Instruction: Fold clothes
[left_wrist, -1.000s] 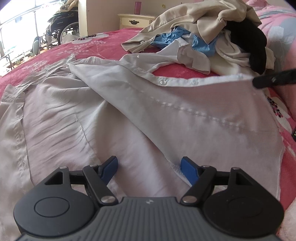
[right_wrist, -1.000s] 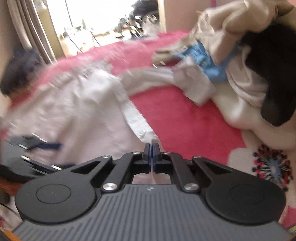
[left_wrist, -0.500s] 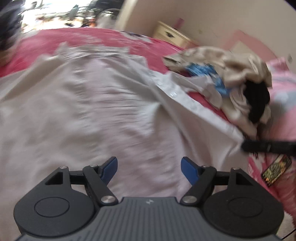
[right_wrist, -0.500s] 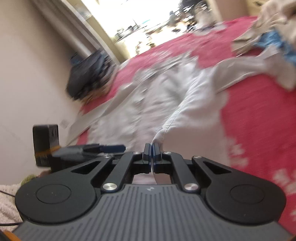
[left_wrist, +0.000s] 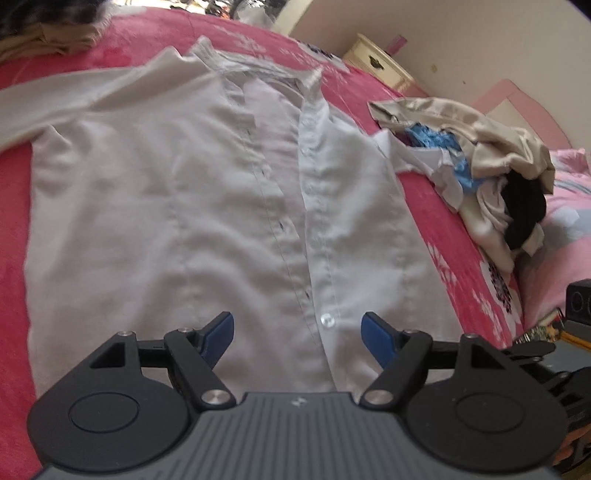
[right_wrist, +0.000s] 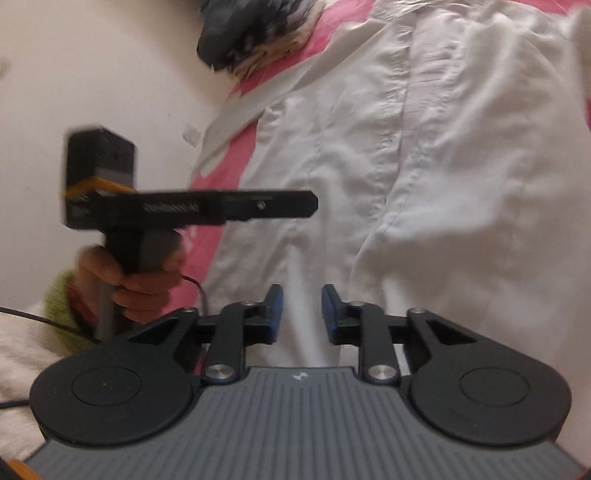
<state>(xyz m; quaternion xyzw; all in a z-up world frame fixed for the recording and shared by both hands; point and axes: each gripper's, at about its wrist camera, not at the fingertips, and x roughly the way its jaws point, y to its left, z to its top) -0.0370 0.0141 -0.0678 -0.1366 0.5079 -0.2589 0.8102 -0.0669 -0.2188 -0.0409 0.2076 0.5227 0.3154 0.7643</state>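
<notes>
On the red-pink flowered bedspread (left_wrist: 436, 206): pale white button-front shirt (left_wrist: 207, 206), laid flat, collar far, hem nearest; right front panel now closed over the placket, where a second ago it hung lifted. Right gripper (right_wrist: 302, 310): jaws just opened, released, nothing pinched, above the hem. Left gripper (left_wrist: 297, 334): wide apart, empty, over the lowest button. Beside, well apart: heap of beige, blue and black clothes (left_wrist: 491, 177). Judged ready for sleeve folds.
</notes>
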